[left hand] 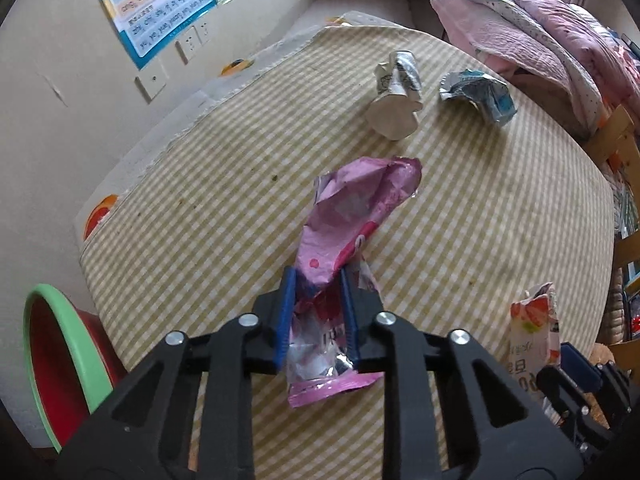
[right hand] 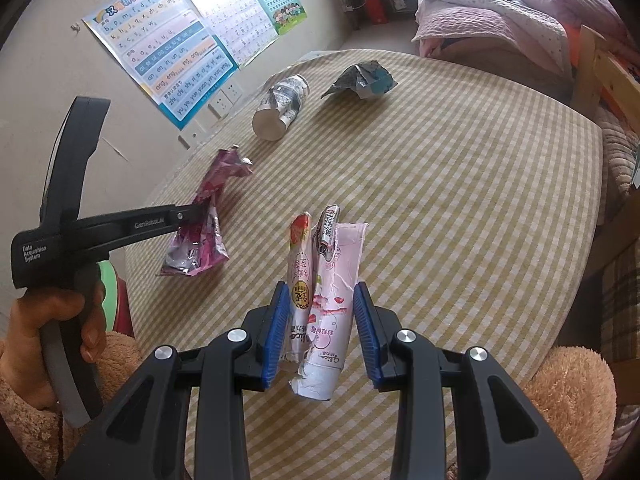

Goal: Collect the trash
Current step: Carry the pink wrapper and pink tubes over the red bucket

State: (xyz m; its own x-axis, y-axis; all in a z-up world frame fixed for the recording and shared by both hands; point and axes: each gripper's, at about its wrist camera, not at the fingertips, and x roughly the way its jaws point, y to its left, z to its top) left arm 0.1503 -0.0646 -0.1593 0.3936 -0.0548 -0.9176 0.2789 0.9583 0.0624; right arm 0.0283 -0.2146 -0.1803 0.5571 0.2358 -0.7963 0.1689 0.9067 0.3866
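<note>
My left tongs (left hand: 318, 280): clamped on the near half of the pink wrapper (left hand: 352, 216), blue pads pressing its crumpled sides; the wrapper's far end lies on the surface (left hand: 500, 208).
My right tongs (right hand: 322, 292): closed on a pale pink strawberry packet (right hand: 332, 280), which stands upright between the pads; the left pad presses it, and on the right I cannot tell whether the pad touches.
My left hand (right hand: 60, 328): wrapped round the grey handle of the left tongs, left of the strawberry packet.
Basin (left hand: 60, 360): red with a green rim, below the surface edge, left of the pink wrapper.
Paper cup (left hand: 396, 96): crushed, on its side, beyond the pink wrapper, mouth toward me.
Blue wrapper (left hand: 476, 94): crumpled, silvery, just right of the cup, apart from it.
Checked cloth: yellow and white, covering the surface under all the trash.
Wall charts (right hand: 168, 48): on the wall past the cup, to the left.
Bed (right hand: 500, 12): pink quilts, beyond the blue wrapper.
</note>
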